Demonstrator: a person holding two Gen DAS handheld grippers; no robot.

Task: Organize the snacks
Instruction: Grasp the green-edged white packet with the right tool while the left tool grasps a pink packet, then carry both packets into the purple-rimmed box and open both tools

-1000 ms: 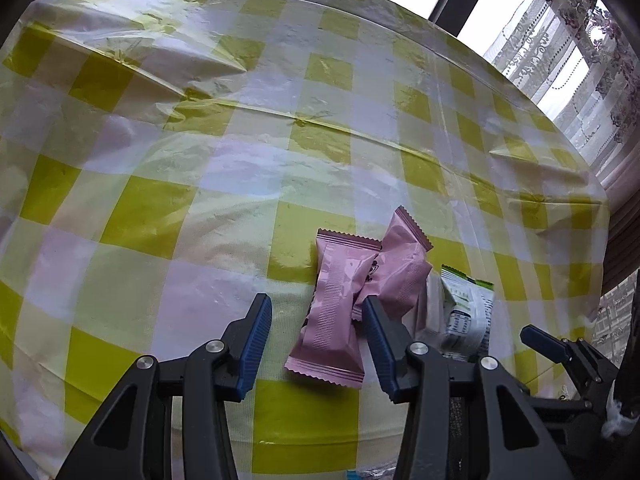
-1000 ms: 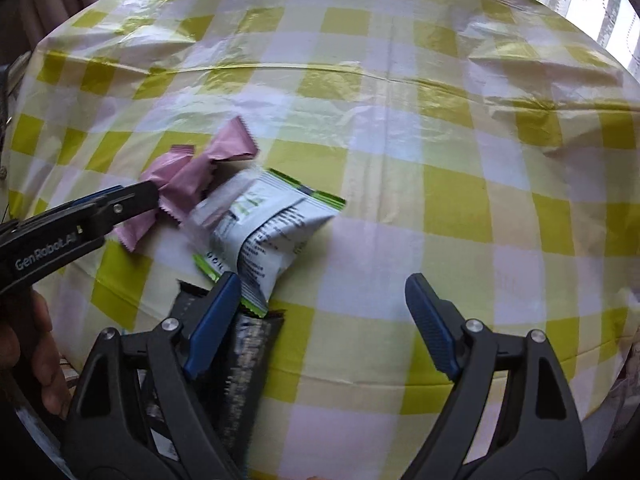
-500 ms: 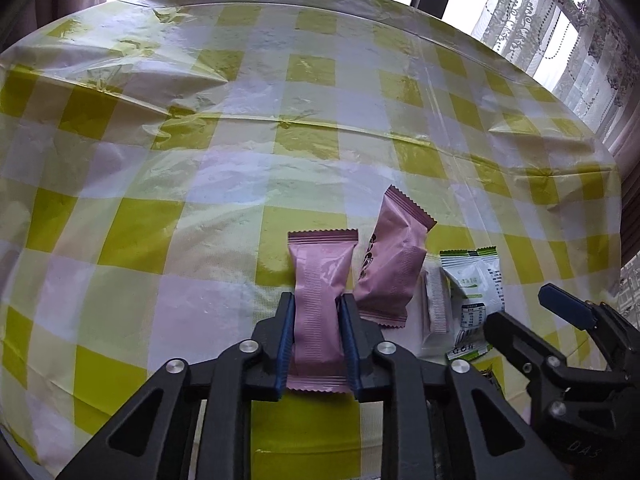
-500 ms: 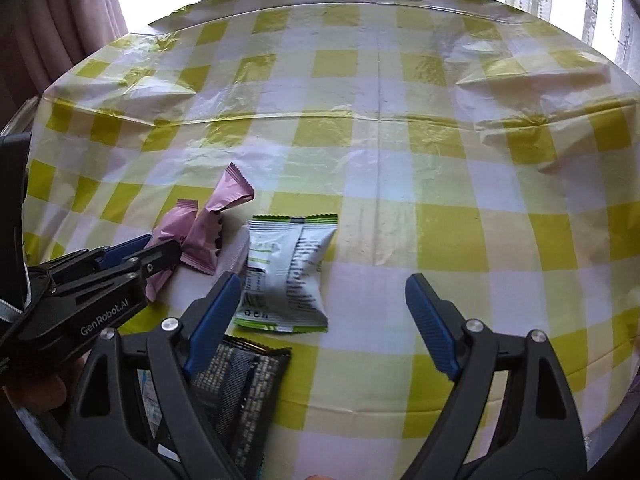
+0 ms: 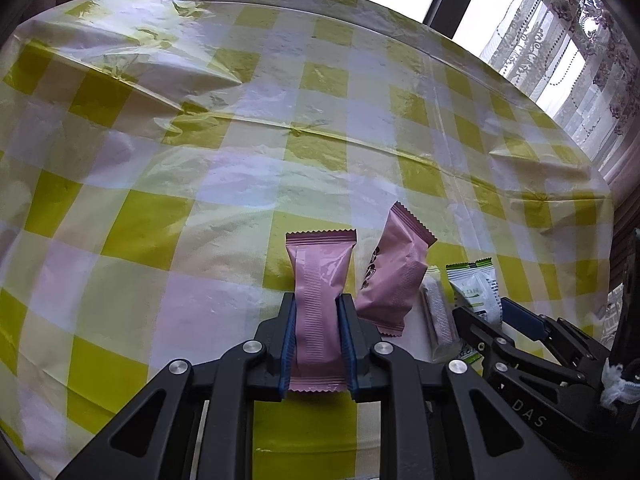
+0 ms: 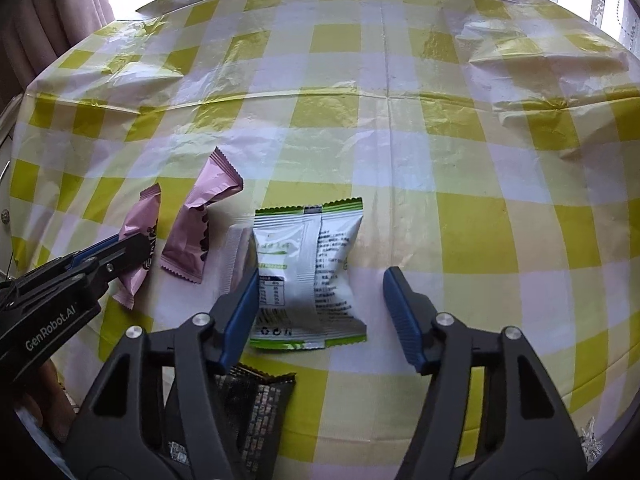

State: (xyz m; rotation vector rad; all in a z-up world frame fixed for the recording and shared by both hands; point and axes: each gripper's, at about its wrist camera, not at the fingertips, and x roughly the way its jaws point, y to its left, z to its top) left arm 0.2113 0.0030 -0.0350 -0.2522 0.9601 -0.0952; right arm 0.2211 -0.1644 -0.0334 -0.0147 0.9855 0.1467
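Note:
My left gripper (image 5: 318, 312) is shut on a pink snack packet (image 5: 320, 264), which lies lengthwise between the pads on the table. A second pink packet (image 5: 394, 276) leans just right of it. In the right wrist view, the left gripper (image 6: 132, 248) and both pink packets (image 6: 140, 232) (image 6: 200, 232) sit at the left. A white packet with green edges (image 6: 308, 268) lies between the fingers of my right gripper (image 6: 320, 280). Its jaws are closing; the left pad is at the packet's edge and the right pad stands apart from it.
A slim pale packet (image 6: 234, 260) lies between the pink and white packets. A dark packet (image 6: 256, 408) lies under the right gripper near the table's front edge. A yellow-and-white checked plastic cloth (image 6: 440, 140) covers the table. Curtains and a window stand behind.
The left jaws closed onto the pink packet. The right gripper came to straddle the white-and-green packet, and its jaws narrowed.

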